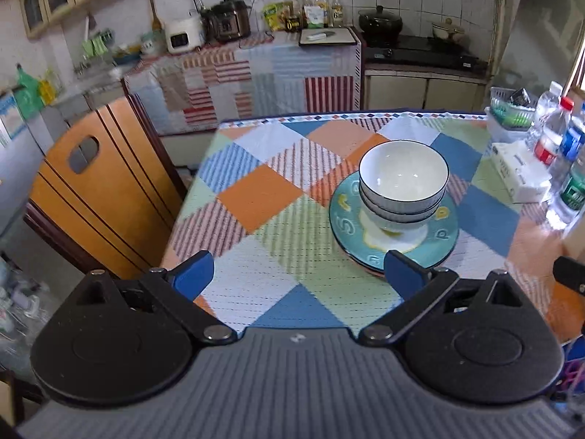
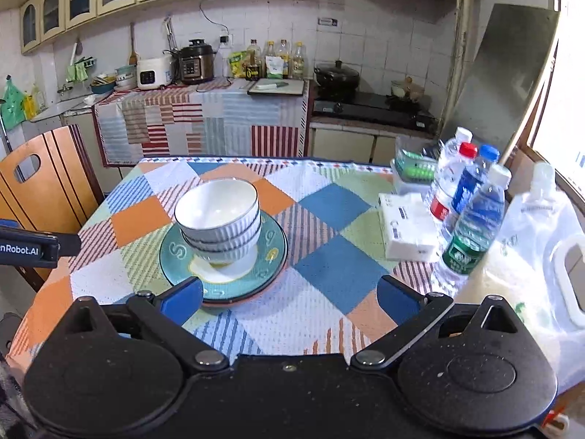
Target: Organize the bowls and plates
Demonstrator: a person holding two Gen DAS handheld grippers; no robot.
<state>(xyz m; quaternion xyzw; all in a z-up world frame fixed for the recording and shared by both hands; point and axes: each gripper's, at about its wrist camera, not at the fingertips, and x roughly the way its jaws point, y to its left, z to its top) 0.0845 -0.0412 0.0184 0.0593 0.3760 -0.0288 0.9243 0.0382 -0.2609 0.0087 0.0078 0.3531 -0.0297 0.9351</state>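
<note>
A stack of white ribbed bowls with dark rims stands on a stack of teal patterned plates on the checked tablecloth. In the right wrist view the bowls and plates sit left of centre. My left gripper is open and empty, above the near table edge, with its right finger just in front of the plates. My right gripper is open and empty, its left finger just in front of the plates' near rim.
Several water bottles, a tissue pack, a small basket and a plastic bag crowd the table's right side. A wooden chair stands at the table's left. The kitchen counter lies behind.
</note>
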